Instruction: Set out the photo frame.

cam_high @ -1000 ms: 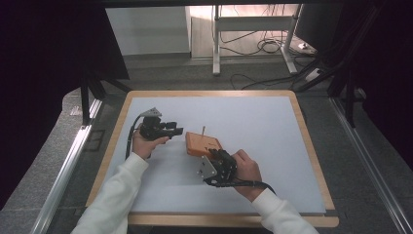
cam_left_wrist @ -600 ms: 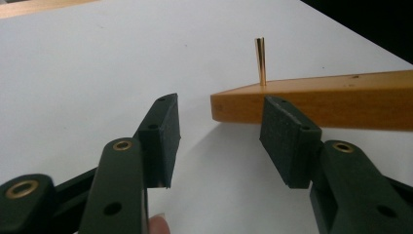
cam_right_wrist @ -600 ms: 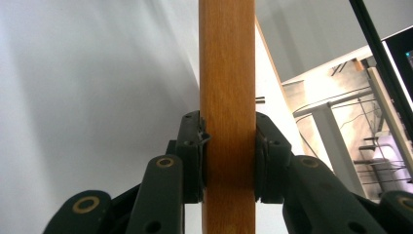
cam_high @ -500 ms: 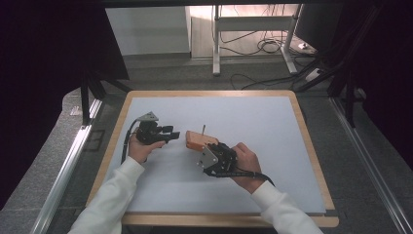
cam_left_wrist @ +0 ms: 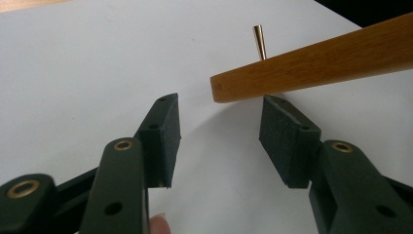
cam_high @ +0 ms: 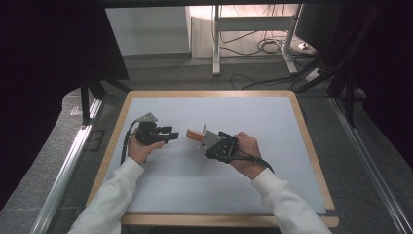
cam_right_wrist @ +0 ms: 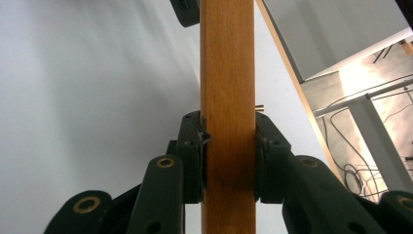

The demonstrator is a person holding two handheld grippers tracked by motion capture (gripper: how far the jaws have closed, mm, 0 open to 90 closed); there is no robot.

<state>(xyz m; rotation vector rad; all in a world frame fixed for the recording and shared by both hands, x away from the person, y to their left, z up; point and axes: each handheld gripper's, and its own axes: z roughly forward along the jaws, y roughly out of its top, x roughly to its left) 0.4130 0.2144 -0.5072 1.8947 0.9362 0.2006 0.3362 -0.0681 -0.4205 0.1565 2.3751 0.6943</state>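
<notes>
Wooden block (cam_high: 196,135): a flat orange-brown piece of wood, lifted off the bench and clamped at one end by the right gripper; its free end points toward the left gripper.
Brass pin (cam_high: 204,128): a thin metal peg standing up from the block, seen in the left gripper view (cam_left_wrist: 259,42) rising behind the wood's upper edge.
Right gripper (cam_right_wrist: 228,146): jaws closed onto the wooden block, one pad pressed on each of its two long faces; the block runs straight up the middle of the right gripper view (cam_right_wrist: 227,73). In the high view it sits right of centre (cam_high: 210,141), held in the person's right hand (cam_high: 246,153).
Left gripper (cam_left_wrist: 220,141): jaws standing partly apart with nothing between the pads; in the high view it lies left of centre (cam_high: 171,135), held in the left hand (cam_high: 141,151).
Block relative to left gripper: in the left gripper view the rounded end of the block (cam_left_wrist: 311,68) hangs just above and beyond the jaw on the right of that view, near its tip; whether it touches that tip cannot be told. It is not inside the gap.
Gap between grippers: in the high view the two face each other, near but apart.
Bench (cam_high: 272,195): white sheet in a pale wooden frame.
Sleeves (cam_high: 109,204): white, coming in from the bottom edge.
</notes>
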